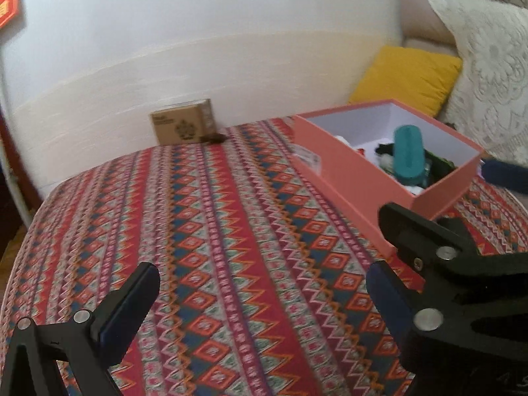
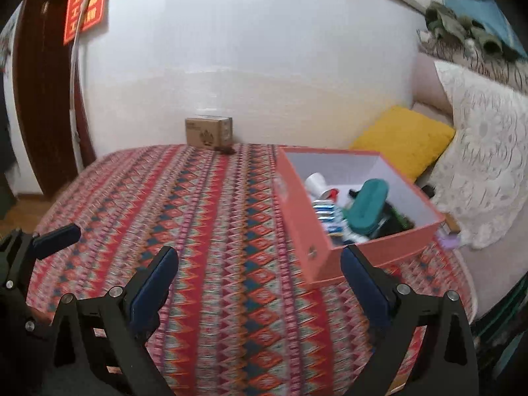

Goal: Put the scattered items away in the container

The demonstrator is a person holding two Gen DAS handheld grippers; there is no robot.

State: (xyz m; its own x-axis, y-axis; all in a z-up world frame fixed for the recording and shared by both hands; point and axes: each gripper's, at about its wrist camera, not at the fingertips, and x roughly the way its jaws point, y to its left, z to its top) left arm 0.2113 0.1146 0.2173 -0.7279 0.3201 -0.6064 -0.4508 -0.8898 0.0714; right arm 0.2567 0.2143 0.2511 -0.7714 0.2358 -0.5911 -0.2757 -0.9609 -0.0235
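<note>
A pink open box [image 1: 356,178] stands on the patterned tablecloth at the right; it also shows in the right wrist view [image 2: 297,204]. Inside lie a teal case [image 1: 409,151] [image 2: 366,204], a white cup [image 2: 315,181], blue packets [image 2: 325,213] and other small items. My left gripper [image 1: 264,293] is open and empty, low over the cloth, left of the box. My right gripper [image 2: 259,283] is open and empty, its right finger near the box's front corner. Part of the right gripper [image 1: 429,234] shows in the left wrist view, and a left finger [image 2: 56,237] shows in the right wrist view.
A small brown cardboard box [image 1: 183,122] [image 2: 209,132] stands at the table's far edge by the white wall, a dark small thing [image 2: 227,150] beside it. A yellow cushion [image 2: 402,138] and a lace-covered sofa [image 2: 485,151] lie right of the table. The tablecloth [image 1: 231,231] spreads left of the box.
</note>
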